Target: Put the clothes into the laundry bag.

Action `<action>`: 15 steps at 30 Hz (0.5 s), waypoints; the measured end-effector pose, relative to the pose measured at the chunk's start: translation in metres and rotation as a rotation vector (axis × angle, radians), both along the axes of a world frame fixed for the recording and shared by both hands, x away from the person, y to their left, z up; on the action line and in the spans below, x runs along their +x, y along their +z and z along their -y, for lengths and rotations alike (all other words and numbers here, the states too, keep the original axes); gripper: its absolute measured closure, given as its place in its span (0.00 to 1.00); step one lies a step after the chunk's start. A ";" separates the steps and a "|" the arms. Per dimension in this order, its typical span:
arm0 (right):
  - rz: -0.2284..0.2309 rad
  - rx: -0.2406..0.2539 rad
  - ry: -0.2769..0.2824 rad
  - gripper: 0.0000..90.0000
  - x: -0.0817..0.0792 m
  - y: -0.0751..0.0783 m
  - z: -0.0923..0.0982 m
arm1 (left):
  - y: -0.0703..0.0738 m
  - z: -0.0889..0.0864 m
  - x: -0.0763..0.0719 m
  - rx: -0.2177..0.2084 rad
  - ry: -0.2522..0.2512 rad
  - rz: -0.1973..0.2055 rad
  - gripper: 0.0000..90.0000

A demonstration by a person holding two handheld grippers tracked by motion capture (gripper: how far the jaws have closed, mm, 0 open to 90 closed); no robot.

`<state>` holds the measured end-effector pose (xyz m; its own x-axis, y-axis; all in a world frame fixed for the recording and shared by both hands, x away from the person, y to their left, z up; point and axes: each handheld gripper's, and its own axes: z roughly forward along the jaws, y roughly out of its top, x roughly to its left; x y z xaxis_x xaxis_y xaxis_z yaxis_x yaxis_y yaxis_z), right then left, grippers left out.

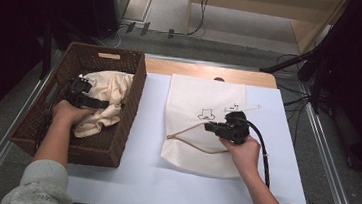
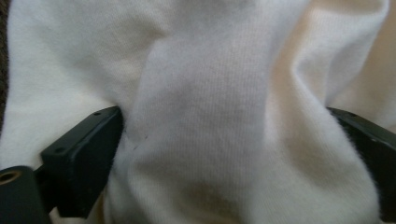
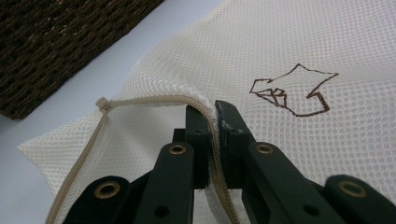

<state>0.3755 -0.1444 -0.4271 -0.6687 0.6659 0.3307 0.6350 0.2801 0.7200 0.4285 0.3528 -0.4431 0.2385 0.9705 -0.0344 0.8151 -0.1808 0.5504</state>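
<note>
A cream knitted cloth (image 1: 112, 93) lies bunched in the brown wicker basket (image 1: 133, 107) at the left. My left gripper (image 1: 104, 104) is down in the basket, pushed into the cloth (image 2: 210, 116). Its jaws stand wide apart with a fold bulging between the fingers (image 2: 88, 144). A white mesh bag (image 1: 200, 94) with a beige zipper (image 1: 186, 132) lies flat on the table's middle. My right gripper (image 1: 207, 127) is shut on the bag's (image 3: 280, 56) zippered edge and lifts it slightly, so the mouth gapes. The zipper slider (image 3: 102, 105) sits to the left of the right gripper (image 3: 214, 116).
The white table sheet (image 1: 142, 168) runs under the basket and the bag. A small brown drawing (image 3: 292, 91) is printed on the mesh. The wicker basket's wall (image 3: 56, 42) stands close to the left of the bag. Cables and stands lie on the floor beyond.
</note>
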 end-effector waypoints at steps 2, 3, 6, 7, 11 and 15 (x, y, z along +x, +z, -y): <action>0.003 -0.001 -0.002 0.94 0.000 0.000 -0.001 | 0.002 0.003 0.000 0.017 0.002 -0.011 0.20; 0.007 -0.001 -0.001 0.94 0.000 0.000 -0.001 | 0.004 0.003 -0.001 0.023 0.007 -0.013 0.24; 0.003 -0.002 -0.003 0.94 0.000 0.000 -0.001 | 0.009 0.006 -0.002 0.025 -0.010 -0.019 0.46; 0.002 -0.003 -0.004 0.94 0.000 0.000 -0.001 | 0.010 0.009 -0.003 0.051 -0.018 -0.018 0.50; -0.001 -0.003 -0.005 0.94 0.000 0.000 0.000 | 0.013 0.011 -0.004 -0.029 -0.058 -0.050 0.67; 0.003 -0.008 -0.002 0.94 -0.001 0.000 0.000 | 0.016 0.013 -0.003 -0.080 -0.071 -0.105 0.73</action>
<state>0.3750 -0.1448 -0.4274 -0.6685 0.6698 0.3232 0.6334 0.2850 0.7194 0.4260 0.3398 -0.4268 0.2972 0.9446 -0.1390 0.8559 -0.1990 0.4774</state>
